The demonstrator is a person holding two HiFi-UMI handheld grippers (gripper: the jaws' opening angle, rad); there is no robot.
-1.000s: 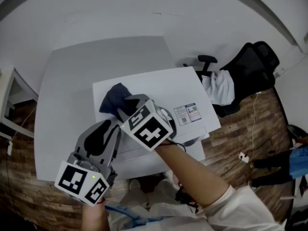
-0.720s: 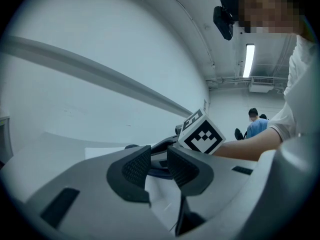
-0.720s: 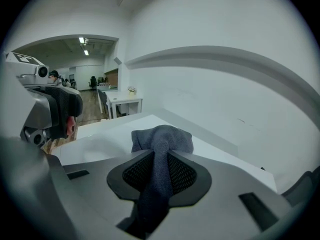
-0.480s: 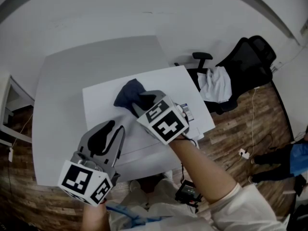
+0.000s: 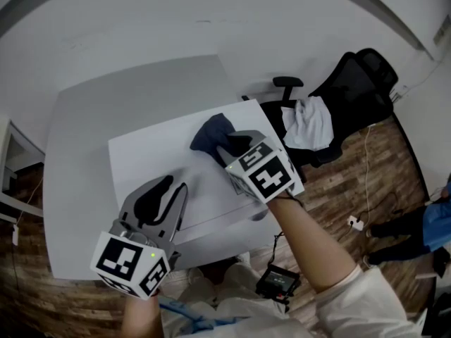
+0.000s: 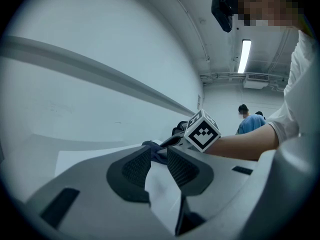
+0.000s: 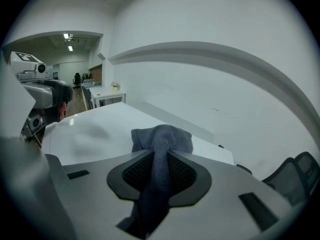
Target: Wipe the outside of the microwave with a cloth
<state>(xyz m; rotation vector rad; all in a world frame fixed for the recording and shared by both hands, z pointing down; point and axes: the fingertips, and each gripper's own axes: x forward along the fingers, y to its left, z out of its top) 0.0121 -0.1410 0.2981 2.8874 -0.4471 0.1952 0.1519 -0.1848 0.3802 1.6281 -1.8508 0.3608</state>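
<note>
I have the right hand-held gripper (image 7: 159, 171) clamped on a bunched fold of the cloth (image 7: 162, 134), soft and limp I judge, at the microwave (image 5: 151, 162) top's far right; the left hand-held gripper (image 6: 159, 160) gapes empty.

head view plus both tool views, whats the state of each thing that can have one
cloth: bunched, pinched in the right tool, lying on the microwave top
right tool: shut on the cloth
left tool: jaws apart, empty
microwave: upright, door out of sight
white garment: draped over the office chair
</note>
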